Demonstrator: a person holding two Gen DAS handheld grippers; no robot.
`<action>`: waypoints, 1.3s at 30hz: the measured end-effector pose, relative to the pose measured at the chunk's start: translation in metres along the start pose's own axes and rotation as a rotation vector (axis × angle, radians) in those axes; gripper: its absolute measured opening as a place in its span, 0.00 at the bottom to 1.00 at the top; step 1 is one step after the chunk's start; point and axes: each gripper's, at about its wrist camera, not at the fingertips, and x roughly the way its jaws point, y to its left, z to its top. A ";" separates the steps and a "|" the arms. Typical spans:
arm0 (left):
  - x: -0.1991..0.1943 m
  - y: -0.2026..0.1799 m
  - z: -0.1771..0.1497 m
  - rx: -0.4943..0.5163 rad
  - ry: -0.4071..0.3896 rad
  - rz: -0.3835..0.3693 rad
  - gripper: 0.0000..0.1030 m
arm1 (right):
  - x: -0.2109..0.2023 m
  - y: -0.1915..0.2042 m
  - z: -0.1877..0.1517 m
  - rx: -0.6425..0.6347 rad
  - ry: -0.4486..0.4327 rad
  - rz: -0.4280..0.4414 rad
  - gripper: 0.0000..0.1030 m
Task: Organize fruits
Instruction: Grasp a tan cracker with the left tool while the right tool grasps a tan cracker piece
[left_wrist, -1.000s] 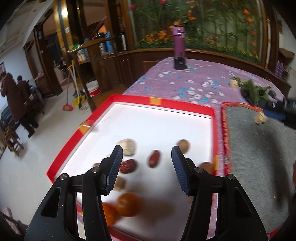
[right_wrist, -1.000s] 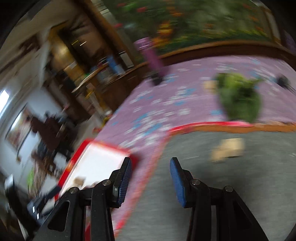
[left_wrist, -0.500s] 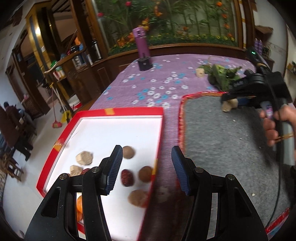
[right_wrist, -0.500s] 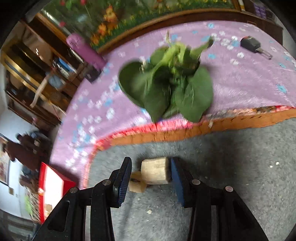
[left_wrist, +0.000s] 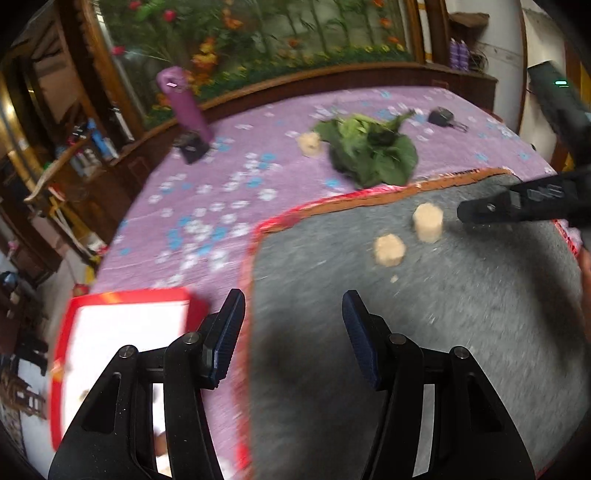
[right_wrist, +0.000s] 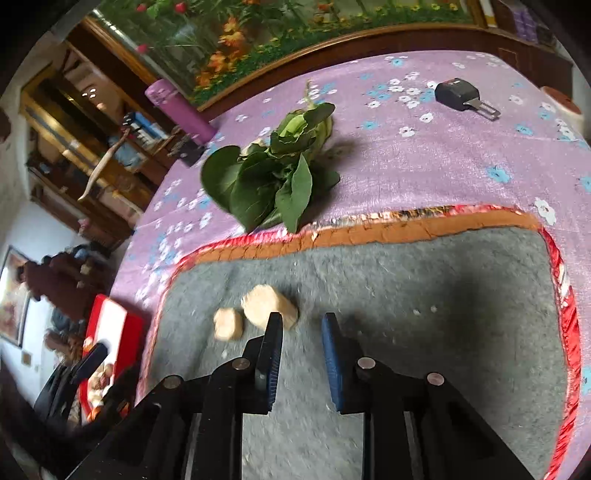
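Two tan chunks lie on the grey mat (left_wrist: 424, 332): a larger one (left_wrist: 427, 222) (right_wrist: 269, 306) and a smaller one (left_wrist: 389, 249) (right_wrist: 228, 324). My right gripper (right_wrist: 301, 325) is open and empty, its left finger just in front of the larger chunk; it shows as a black bar (left_wrist: 517, 206) in the left wrist view. My left gripper (left_wrist: 291, 314) is open and empty over the mat's left edge. The red-rimmed white tray (left_wrist: 125, 325) (right_wrist: 110, 325) with fruits lies to the left.
A leafy green bunch (left_wrist: 369, 151) (right_wrist: 273, 177) lies on the purple cloth just beyond the mat. Another tan chunk (left_wrist: 309, 144) sits beside it. A purple bottle (left_wrist: 183, 107) and a black key fob (right_wrist: 458, 94) lie farther back.
My left gripper swung right from the tray to over the grey mat. My right gripper pulled back from the larger chunk, which now lies to the left of its jaws.
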 end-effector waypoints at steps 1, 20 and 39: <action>0.009 -0.004 0.007 0.002 0.010 -0.024 0.53 | -0.001 -0.003 0.000 0.008 0.008 0.037 0.21; 0.042 -0.032 0.021 0.108 0.085 -0.065 0.53 | 0.049 0.030 0.011 -0.050 0.012 0.022 0.36; 0.071 -0.067 0.047 0.087 0.111 -0.172 0.53 | 0.018 -0.030 0.019 0.100 0.034 0.010 0.36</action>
